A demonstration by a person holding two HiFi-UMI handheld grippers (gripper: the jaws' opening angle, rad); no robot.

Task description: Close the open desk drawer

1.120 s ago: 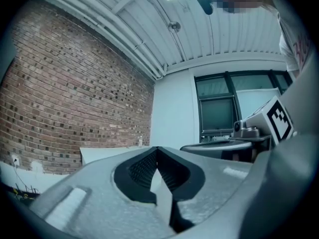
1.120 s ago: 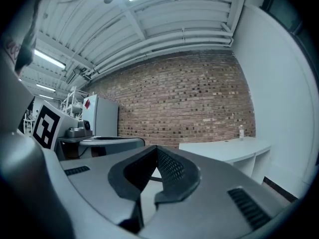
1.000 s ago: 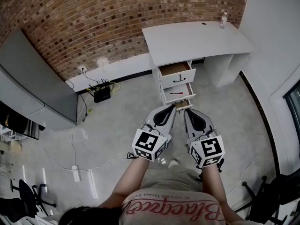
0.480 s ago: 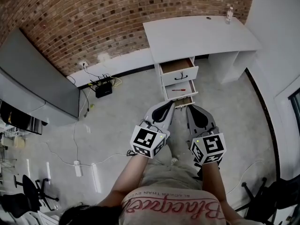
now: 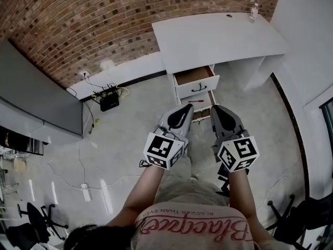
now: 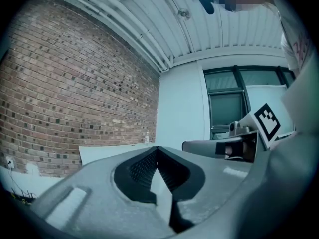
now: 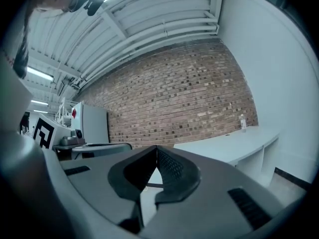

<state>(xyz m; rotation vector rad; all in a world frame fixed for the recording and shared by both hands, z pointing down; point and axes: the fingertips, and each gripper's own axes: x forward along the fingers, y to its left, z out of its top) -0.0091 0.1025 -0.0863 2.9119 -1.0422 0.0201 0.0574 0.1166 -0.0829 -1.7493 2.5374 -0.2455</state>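
Head view: white desk point(image 5: 218, 35) against the brick wall point(image 5: 104, 20), small bottle point(image 5: 253, 12) on its far right corner. Drawer stack sits under the picture-left end of the desk, all pulled out in steps. Top drawer point(image 5: 196, 86) shows a wood interior and a dark handle on its white front. Middle drawer point(image 5: 202, 101) is out further with a thin red item point(image 5: 195, 101) inside. Lowest drawer point(image 5: 202, 114) is mostly hidden between the gripper tips. Left gripper point(image 5: 188, 108) and right gripper point(image 5: 215, 109) are held side by side, both aimed at the stack, tips flanking the lowest drawer. Can't tell from here whether either touches it. Left gripper view: jaws together at the tips, nothing between them, desk top ahead past the tips, other gripper alongside at right. Right gripper view: same, jaws closed on nothing, desk and brick wall ahead. Elsewhere: black box with cables point(image 5: 109, 102) on the floor by the wall, grey cabinet point(image 5: 41, 98) at picture left.
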